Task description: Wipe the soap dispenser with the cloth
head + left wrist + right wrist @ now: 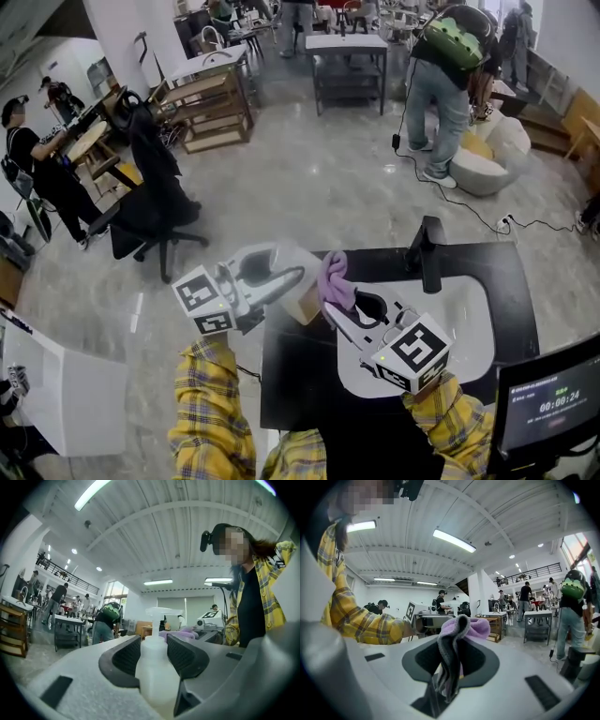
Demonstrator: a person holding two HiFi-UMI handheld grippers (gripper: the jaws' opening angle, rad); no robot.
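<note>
Countertop (511, 281) head view only; gripper views reveal clamped dispenser (154, 667), cloth (459, 634).

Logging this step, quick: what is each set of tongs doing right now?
Left tongs: closed on the soap dispenser.
Right tongs: closed on the cloth.

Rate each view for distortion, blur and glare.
Head view: evenly lit, fairly sharp, edges bowed. Left gripper view: heavy fisheye, black corners, the dispenser close up looks soft, a ceiling light is blown out. Right gripper view: same fisheye, the cloth is sharper, another light glares.
</note>
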